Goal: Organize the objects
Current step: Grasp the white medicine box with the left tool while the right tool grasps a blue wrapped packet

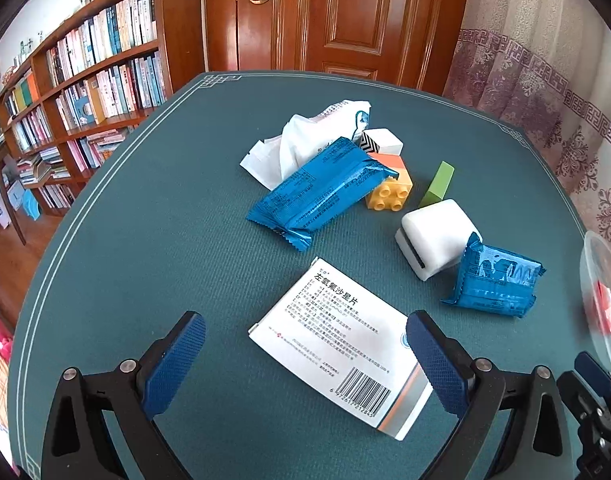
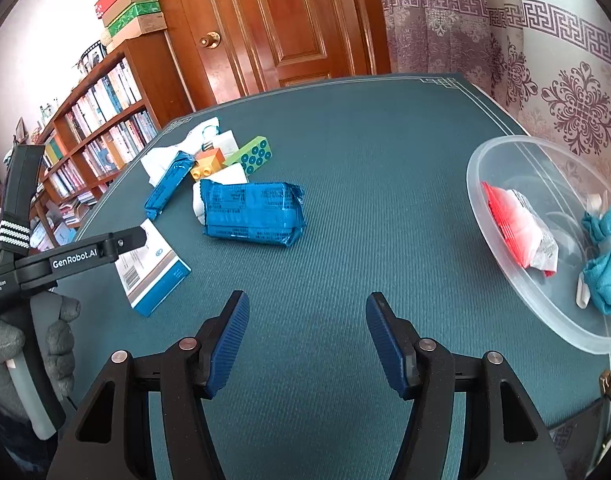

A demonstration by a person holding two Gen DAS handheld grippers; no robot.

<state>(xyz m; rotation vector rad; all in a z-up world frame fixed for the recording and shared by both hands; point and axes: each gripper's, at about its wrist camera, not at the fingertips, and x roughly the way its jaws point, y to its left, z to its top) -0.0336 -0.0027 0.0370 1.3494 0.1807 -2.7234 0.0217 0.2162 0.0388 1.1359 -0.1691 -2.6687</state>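
My left gripper point(image 1: 305, 344) is open, its fingers on either side of a flat white medicine box point(image 1: 341, 348) lying on the green table mat point(image 1: 165, 240). The box also shows in the right wrist view point(image 2: 153, 268). My right gripper point(image 2: 307, 328) is open and empty over bare mat. A long blue snack packet point(image 1: 317, 188), a short blue packet point(image 1: 493, 280) point(image 2: 251, 214), a white cube point(image 1: 433, 236), a yellow-orange brick point(image 1: 389, 188), a green block point(image 1: 439, 184) and white tissue packs point(image 1: 305, 144) lie beyond.
A clear plastic bowl point(image 2: 501, 152) at the right holds a red-white packet point(image 2: 521, 228) and a teal cloth bundle point(image 2: 605, 264). A bookshelf point(image 1: 85, 92) and wooden door point(image 1: 337, 16) stand behind the table. The left tool and a gloved hand point(image 2: 57, 336) show at the left in the right wrist view.
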